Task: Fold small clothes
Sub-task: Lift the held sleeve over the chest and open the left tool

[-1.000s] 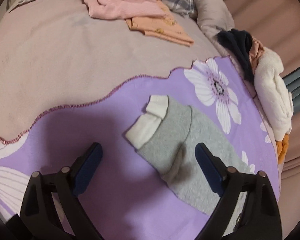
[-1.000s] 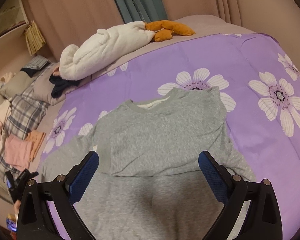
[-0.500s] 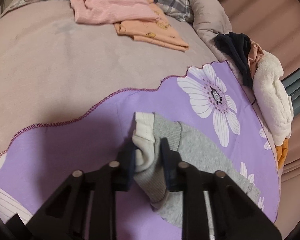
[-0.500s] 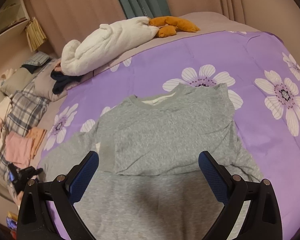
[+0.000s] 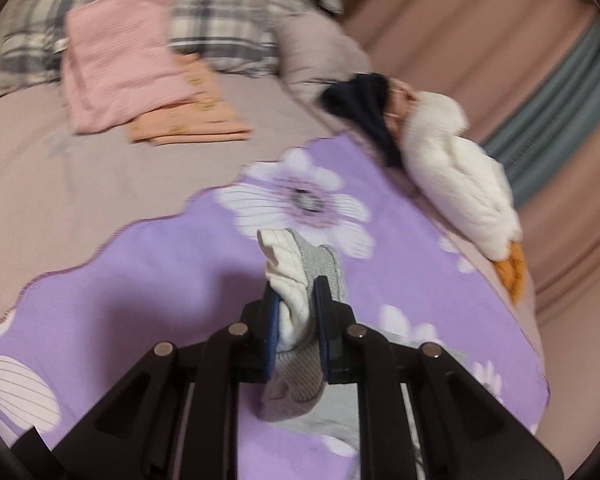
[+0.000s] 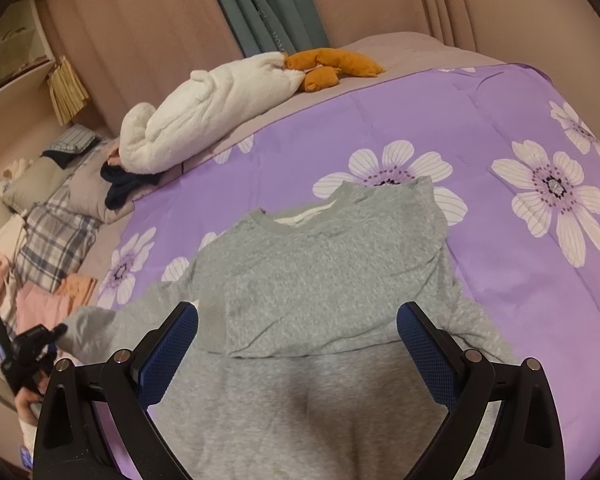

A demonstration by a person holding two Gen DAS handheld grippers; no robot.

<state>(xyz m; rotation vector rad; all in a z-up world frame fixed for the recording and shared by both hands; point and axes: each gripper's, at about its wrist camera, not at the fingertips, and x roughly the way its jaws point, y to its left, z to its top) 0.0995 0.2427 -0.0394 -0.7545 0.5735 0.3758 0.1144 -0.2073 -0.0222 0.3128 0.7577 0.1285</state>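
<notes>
Sleeve cuff (image 5: 288, 280) clamped in left tool (image 5: 296, 316); right tool (image 6: 298, 340) spread apart above sweatshirt (image 6: 320, 272); folded clothes (image 5: 124, 72) lie well beyond.

left gripper (image 5: 296, 312) clamped, right gripper (image 6: 297, 322) — spread wide

A purple quilt printed with large white daisy-like flowers (image 6: 480, 128) covers a bed, over a plain mauve-beige bedspread (image 5: 80, 168). A white plush goose toy with orange feet (image 6: 216, 108) lies along the quilt's far edge, with a crumpled dark navy garment (image 6: 120, 186) beside its head. Near grey-and-white plaid pillows (image 5: 228, 20) sits a folded pink ribbed garment (image 5: 120, 68), overlapping a folded peach patterned garment (image 5: 196, 120). Teal curtains (image 6: 268, 8) hang behind.
</notes>
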